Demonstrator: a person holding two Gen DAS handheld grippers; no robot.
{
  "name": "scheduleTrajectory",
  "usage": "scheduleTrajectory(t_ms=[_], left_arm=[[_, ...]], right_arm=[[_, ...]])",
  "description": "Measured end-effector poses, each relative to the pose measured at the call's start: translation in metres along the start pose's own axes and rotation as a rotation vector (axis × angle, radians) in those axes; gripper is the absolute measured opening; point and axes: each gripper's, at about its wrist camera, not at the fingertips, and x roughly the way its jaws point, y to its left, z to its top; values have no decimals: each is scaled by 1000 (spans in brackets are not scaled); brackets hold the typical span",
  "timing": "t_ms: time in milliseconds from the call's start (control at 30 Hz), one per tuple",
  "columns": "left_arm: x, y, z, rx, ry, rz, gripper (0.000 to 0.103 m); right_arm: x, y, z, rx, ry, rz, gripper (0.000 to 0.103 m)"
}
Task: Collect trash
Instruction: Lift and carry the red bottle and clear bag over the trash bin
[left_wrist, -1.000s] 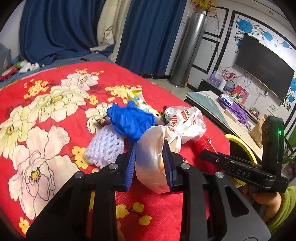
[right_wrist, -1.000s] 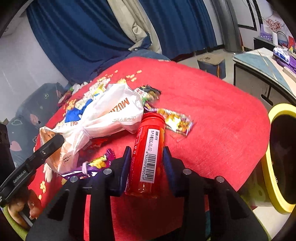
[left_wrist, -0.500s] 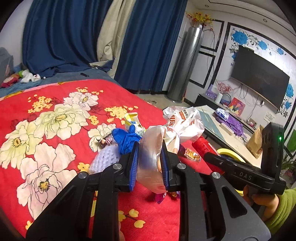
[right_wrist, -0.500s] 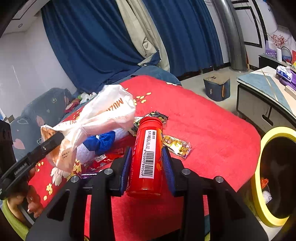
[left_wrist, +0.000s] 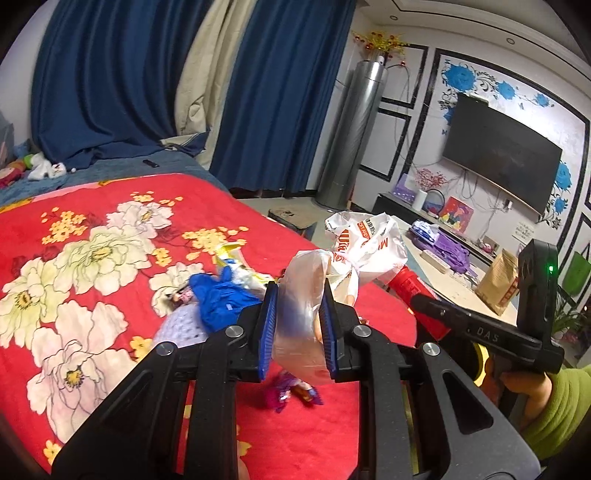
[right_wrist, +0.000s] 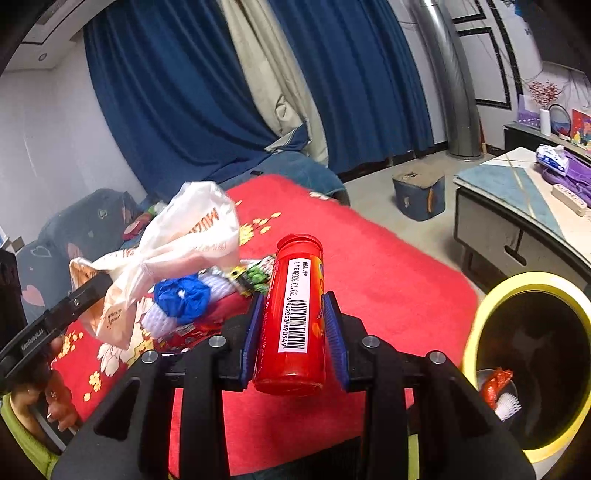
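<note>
Red floral bedspread fills the room's foreground as both hands lift trash clear of it. Right gripper has its jaws clenched on a red bottle, long axis running along the fingers, with the yellow-rimmed bin just to its right and below. Left gripper, farther from the bin, grasps a knotted plastic bag, tilted downward.

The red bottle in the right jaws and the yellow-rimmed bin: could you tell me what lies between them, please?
In the right wrist view, only bare red blanket lies between the red bottle and the yellow-rimmed bin; no trash sits there.
</note>
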Motion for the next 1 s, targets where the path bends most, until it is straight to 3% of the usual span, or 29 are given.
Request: scheduleTrajectory(t_ms=[1000], left_arm=[[41, -84, -1, 148, 40, -145, 16]], right_arm=[[-82, -82, 19, 79, -176, -143, 31]])
